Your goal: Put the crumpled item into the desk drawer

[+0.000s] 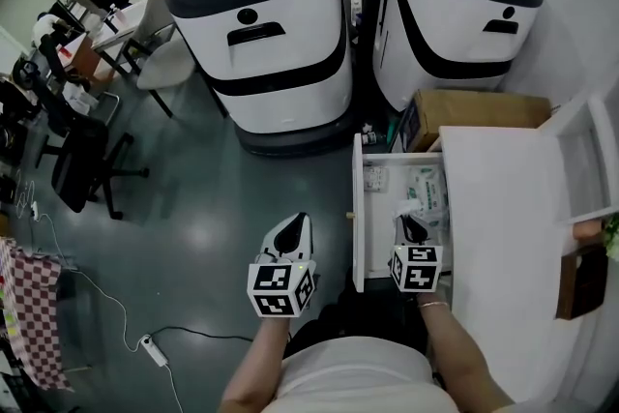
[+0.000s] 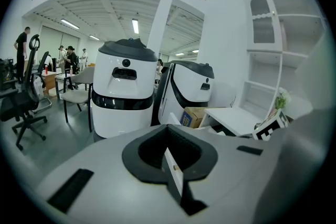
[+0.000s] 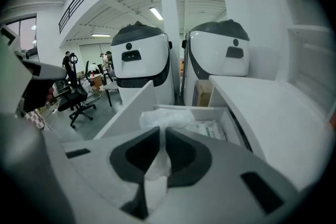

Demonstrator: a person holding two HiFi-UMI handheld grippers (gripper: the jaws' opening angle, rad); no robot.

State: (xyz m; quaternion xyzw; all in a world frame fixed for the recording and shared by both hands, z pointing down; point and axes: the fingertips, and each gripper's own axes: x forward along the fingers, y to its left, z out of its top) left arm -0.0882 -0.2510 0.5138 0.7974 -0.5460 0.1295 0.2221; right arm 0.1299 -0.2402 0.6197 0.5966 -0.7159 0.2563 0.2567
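Plastic [image 3: 164, 118], crumpled and pale, is pinched in the right gripper [image 1: 414, 229] over the open drawer [image 1: 359, 208], seemingly poised there so it can drop straight inside, while the left gripper [image 1: 290, 235], closed on nothing, waits aside above the floor [image 1: 193, 208].

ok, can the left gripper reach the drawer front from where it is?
Probably yes: the left gripper hangs just left of the drawer front with nothing between them. The right gripper, shut on the crumpled item, is beyond it.

claws [image 1: 300, 225] [image 1: 413, 229] 2 | white machines [image 1: 263, 29] [image 1: 466, 10] 2 | drawer [image 1: 358, 208] 1 | crumpled item [image 3: 164, 119] 1
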